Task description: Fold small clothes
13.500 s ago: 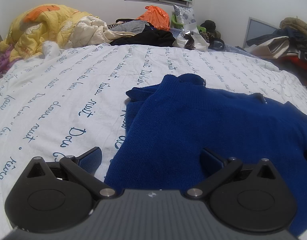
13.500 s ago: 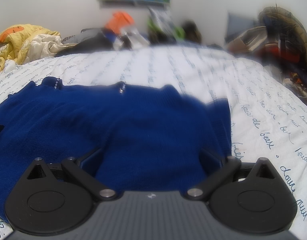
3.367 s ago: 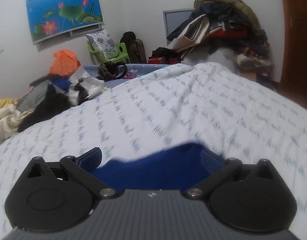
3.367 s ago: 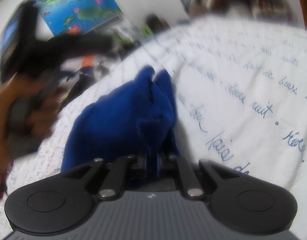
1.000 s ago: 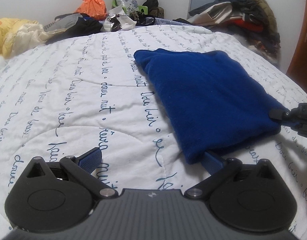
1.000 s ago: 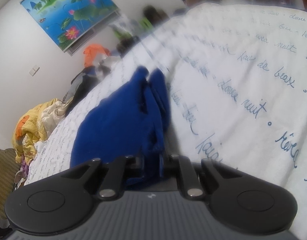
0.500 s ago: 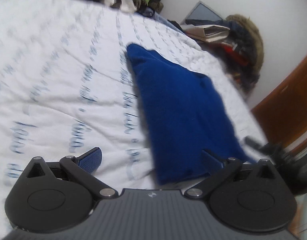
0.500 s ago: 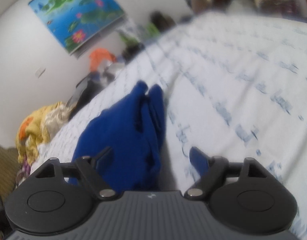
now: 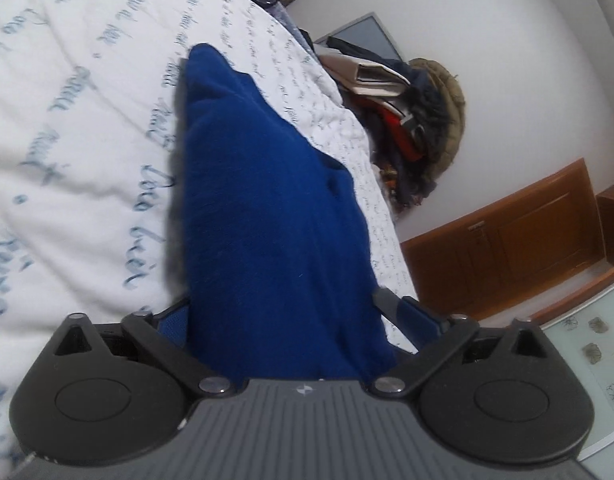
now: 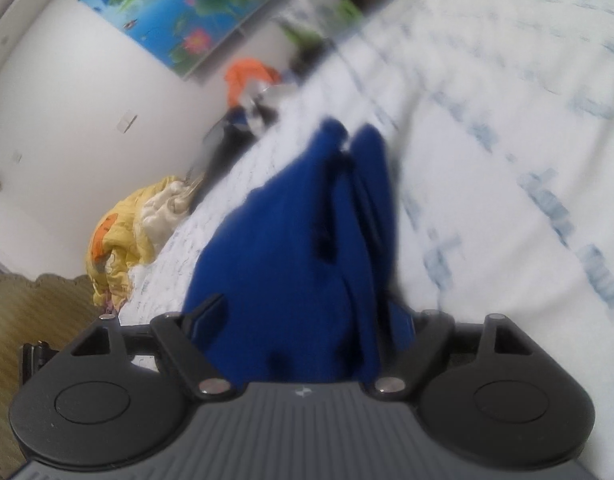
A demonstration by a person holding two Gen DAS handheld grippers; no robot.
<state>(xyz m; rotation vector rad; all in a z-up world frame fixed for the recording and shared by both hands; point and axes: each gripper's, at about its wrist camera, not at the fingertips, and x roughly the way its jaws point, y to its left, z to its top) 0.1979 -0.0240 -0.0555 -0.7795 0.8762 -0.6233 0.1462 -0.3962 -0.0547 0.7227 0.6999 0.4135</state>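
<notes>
Both grippers, left gripper (image 9: 285, 316) and right gripper (image 10: 303, 316), straddle the folded blue sweater (image 9: 267, 216). Jaws spread, left's just narrowing, gripping nothing. Probably lining up another fold.

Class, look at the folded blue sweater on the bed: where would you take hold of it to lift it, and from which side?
Grip the blue sweater at its near short end, one gripper at each near corner, coming in low along the white bedspread. The bundle lies flat and narrows away, and its stacked layers, seen as ridges in the right wrist view, can probably be pinched together there.
</notes>
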